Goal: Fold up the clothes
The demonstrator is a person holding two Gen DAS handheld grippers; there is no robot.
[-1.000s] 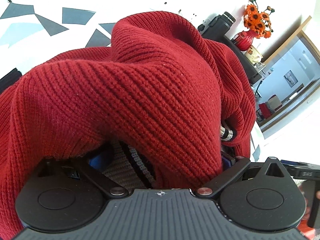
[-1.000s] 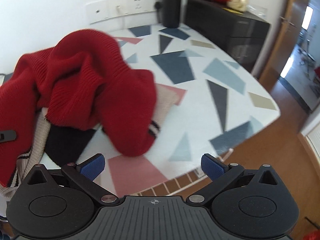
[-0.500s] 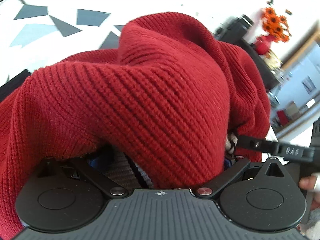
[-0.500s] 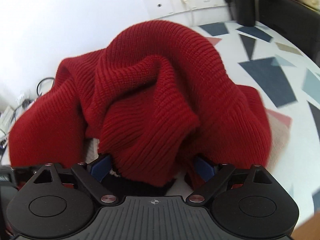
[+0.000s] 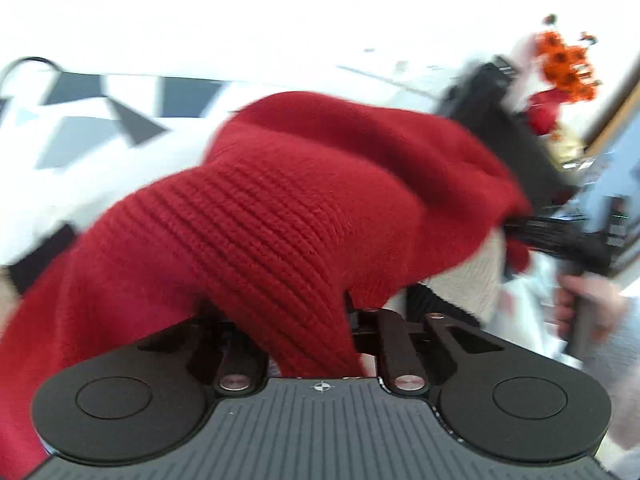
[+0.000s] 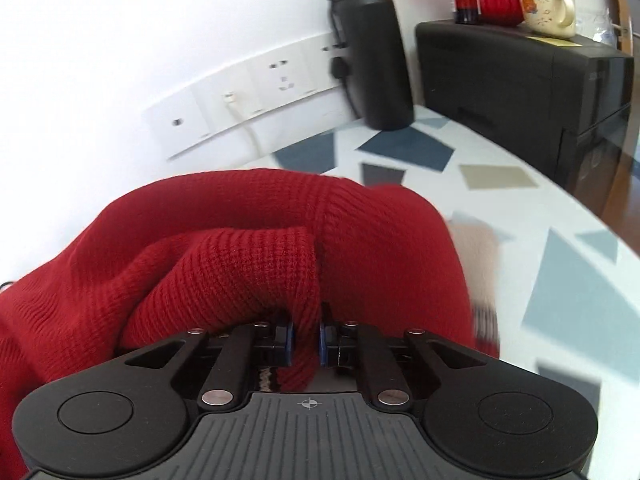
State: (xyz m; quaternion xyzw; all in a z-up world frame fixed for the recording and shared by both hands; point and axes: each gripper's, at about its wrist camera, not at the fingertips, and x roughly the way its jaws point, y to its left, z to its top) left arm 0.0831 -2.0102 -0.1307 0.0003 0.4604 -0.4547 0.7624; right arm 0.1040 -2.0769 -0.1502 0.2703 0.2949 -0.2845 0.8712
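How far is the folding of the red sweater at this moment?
Nothing looks folded yet: the red sweater lies bunched on the table. In hand: the right gripper and left gripper are closing on its knit. Spreading and all folds remain.

Both grippers' jaws, wide before, are closing on the red sweater (image 6: pixel 248 264) (blurred, bunched).
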